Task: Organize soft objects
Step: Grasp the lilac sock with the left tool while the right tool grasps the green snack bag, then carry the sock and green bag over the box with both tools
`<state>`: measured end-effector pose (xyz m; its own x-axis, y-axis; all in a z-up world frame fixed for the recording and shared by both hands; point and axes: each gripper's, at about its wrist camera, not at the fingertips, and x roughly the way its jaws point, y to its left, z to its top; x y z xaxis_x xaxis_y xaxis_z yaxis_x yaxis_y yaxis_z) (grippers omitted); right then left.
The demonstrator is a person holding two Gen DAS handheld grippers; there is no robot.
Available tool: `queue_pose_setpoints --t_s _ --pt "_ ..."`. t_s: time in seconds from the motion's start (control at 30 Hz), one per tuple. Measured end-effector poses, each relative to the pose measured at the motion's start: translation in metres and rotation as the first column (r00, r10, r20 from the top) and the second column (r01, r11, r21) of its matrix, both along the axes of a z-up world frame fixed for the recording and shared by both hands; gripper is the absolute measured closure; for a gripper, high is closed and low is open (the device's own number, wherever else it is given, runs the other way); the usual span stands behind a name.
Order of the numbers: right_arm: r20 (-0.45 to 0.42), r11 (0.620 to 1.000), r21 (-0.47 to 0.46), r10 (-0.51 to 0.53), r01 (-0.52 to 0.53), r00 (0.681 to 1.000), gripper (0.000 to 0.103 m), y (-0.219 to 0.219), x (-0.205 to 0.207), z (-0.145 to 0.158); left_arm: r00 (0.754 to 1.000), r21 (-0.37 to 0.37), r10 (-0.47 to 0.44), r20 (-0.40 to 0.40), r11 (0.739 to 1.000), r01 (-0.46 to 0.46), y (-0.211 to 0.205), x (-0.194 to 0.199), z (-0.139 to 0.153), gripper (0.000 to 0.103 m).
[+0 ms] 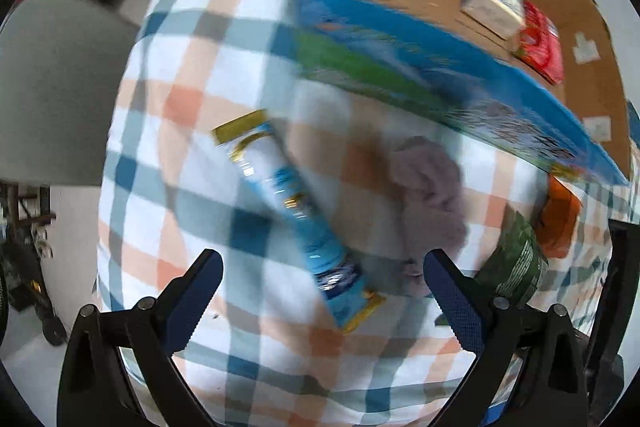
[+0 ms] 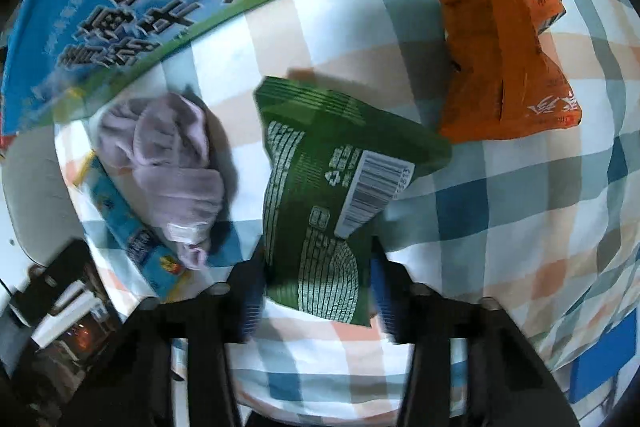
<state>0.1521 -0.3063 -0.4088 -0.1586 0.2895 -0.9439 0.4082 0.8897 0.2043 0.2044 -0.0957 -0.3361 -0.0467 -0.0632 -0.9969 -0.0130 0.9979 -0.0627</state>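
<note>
Right wrist view: the right gripper (image 2: 316, 283) has its jaws clamped on a crinkly green snack bag (image 2: 332, 179) over the checked cloth (image 2: 500, 227), beside a rumpled lilac sock (image 2: 168, 163) and a flat orange packet (image 2: 500, 55). The left gripper's (image 1: 322, 265) jaws gape wide above a blue sachet (image 1: 296, 211)

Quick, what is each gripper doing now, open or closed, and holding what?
Left gripper: open, holding nothing, above the blue packet.
Right gripper: closed on the green packet.
</note>
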Motion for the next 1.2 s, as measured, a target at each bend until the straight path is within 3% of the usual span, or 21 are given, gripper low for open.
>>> queue_pose_setpoints --t_s 0.13,0.27,0.37,0.43,0.53,0.7,0.9,1.2 --pt "-0.010 0.996 -0.060 0.067 -0.068 0.998 0.061 -0.005 -0.012 0.011 0.997 -0.018 -0.078 -0.020 0.997 0.078 -0.036 0.001 -0.010 0.000" --pt "-0.011 0.993 -0.088 0.074 -0.075 0.997 0.061 -0.021 -0.016 0.016 0.987 0.008 -0.148 -0.064 0.989 0.149 -0.066 0.006 -0.033 0.001" --pt "-0.017 0.997 -0.065 0.042 -0.043 0.999 0.059 -0.030 -0.015 0.011 0.978 0.044 -0.191 -0.087 0.980 0.195 -0.082 0.009 -0.051 0.017" --pt "-0.023 0.998 -0.056 0.038 -0.039 0.999 0.058 -0.030 -0.012 0.008 0.972 0.026 -0.218 -0.088 0.975 0.221 -0.091 0.008 -0.058 0.028" --pt "-0.037 0.998 -0.059 0.029 -0.031 0.999 0.058 -0.027 -0.016 0.002 0.965 0.006 -0.248 -0.082 0.968 0.249 -0.101 0.005 -0.053 0.056" --pt "-0.033 0.997 -0.072 0.037 -0.039 0.999 0.060 -0.018 -0.029 -0.001 0.961 0.036 -0.271 -0.059 0.961 0.273 -0.108 -0.008 -0.043 0.063" --pt "-0.006 0.992 -0.090 0.091 -0.092 0.996 0.063 -0.003 -0.035 0.016 0.961 0.038 -0.275 -0.001 0.961 0.275 -0.099 -0.032 -0.012 0.064" --pt "0.108 0.980 -0.094 0.183 -0.173 0.977 0.064 0.012 -0.055 0.080 0.950 -0.042 -0.276 0.147 0.958 0.284 -0.090 -0.057 0.082 0.064"
